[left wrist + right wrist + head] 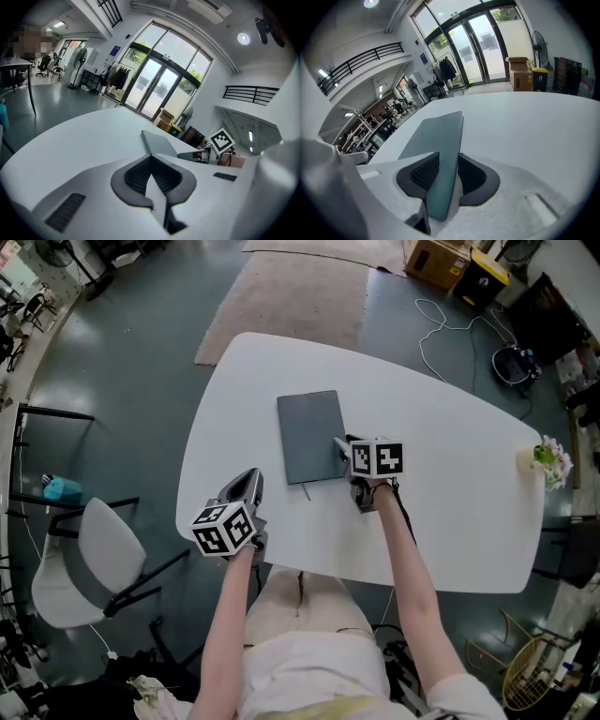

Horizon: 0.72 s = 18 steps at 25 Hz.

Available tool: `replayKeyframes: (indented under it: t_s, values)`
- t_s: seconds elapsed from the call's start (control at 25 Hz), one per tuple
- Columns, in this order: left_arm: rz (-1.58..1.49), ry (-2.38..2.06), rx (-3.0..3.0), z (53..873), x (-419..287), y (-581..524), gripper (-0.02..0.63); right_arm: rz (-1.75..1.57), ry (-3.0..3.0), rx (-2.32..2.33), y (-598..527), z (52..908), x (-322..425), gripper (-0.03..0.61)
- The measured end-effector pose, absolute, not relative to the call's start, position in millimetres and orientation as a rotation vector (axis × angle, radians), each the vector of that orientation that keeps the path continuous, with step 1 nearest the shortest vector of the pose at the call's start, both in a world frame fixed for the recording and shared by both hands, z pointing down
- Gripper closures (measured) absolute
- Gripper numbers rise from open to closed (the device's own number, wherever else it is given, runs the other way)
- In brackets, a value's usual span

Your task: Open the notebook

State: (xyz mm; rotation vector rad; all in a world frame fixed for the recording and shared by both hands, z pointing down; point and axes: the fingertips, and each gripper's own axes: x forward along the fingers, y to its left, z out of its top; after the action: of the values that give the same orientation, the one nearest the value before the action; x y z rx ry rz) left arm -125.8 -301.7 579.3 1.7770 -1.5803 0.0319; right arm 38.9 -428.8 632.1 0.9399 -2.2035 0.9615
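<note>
A white desk (450, 474) with rounded corners fills the middle of the head view, standing on a grey floor. A pale rug (300, 296) lies on the floor beyond its far edge, and a grey and white chair (84, 559) stands off the desk's left side. A cardboard box (436, 259) sits on the floor past the rug.

The grey notebook (312, 435) lies closed and flat on the desk, a little left of centre, with its long sides running away from the person. A thin ribbon bookmark (306, 491) trails out from its near edge.

The right gripper (345, 454) reaches in from the right, at the notebook's right edge close to the near corner. In the right gripper view its two dark pads are clamped on that stitched edge, one on each face. It cannot be told whether they pinch the cover alone or the whole book.

The left gripper (246, 486) is held over the near left part of the desk, apart from the notebook and below its near left corner. In the left gripper view its jaws are pressed together at the tips with nothing between them, pointing across the desk toward the notebook and the other gripper's marker cube (221, 139).

A small potted plant with pale flowers (551, 461) stands at the desk's far right edge, well apart from the notebook
</note>
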Motion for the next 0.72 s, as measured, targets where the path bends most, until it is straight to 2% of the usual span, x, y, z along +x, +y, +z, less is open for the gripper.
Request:
replayKeyframes:
  t_s: [0.44,0.72]
  values:
    - [0.020,-1.575,1.764,583.4,-125.1,-302.5,0.614,1.116,-2.180,0.827,-429.6,638.6,38.3,0.468]
    - [0.006,-1.584,1.754,582.3,-123.4,-299.3,0.614,1.139,-2.156,0.834,-432.8,637.3,40.5,0.503]
